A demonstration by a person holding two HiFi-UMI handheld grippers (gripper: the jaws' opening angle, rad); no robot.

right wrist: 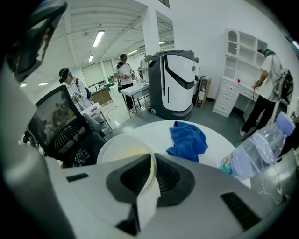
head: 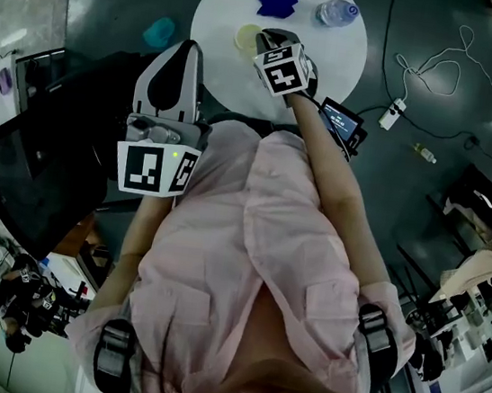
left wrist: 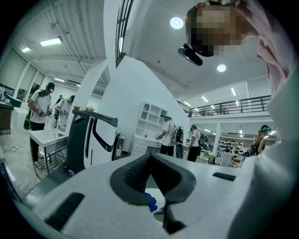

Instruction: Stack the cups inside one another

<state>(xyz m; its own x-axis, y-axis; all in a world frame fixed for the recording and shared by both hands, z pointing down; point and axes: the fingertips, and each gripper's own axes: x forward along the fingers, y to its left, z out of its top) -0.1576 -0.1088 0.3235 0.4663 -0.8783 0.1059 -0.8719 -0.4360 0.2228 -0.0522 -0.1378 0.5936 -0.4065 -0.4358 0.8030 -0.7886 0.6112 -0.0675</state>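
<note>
A round white counter (head: 338, 59) lies at 12 o'clock in the head view. At its 8 o'clock edge, the right gripper (head: 263, 37) has its fingers clamped on the wall of a pale cream plastic cup (right wrist: 122, 148), one finger inside the rim and one outside. A crumpled blue cloth (right wrist: 188, 139) sits at the counter's 12 o'clock, and a clear plastic bottle (right wrist: 256, 150) at 1 o'clock. The left gripper (left wrist: 150, 158), off the counter at 9 o'clock, has its fingers pressed together, holding nothing.
</note>
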